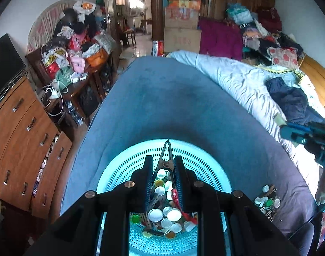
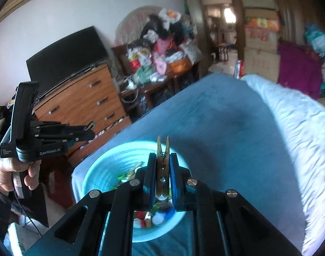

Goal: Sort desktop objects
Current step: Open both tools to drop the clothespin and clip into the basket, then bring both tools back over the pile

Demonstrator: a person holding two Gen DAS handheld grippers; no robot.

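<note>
Both grippers are clenched on clips above the pale turquoise perforated plastic basket (image 1: 119, 171): the left gripper (image 1: 163, 166) grasps a dark metal spring clip (image 1: 167, 152), the right gripper (image 2: 162, 164) a wooden clothespin (image 2: 163, 160), each lying lengthwise between the fingers, tips forward.

Wooden dresser (image 2: 83, 98) under a dark screen (image 2: 66, 57) — cluttered side table (image 1: 77, 85), white quilt (image 1: 237, 81), perhaps stacked cardboard boxes (image 1: 182, 21).

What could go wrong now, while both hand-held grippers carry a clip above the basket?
1. The right hand-held gripper pinches the wooden clothespin by its narrow sides; it may twist out and miss the basket.
2. The metal clip in the left hand-held gripper could land among the bottle caps.
</note>
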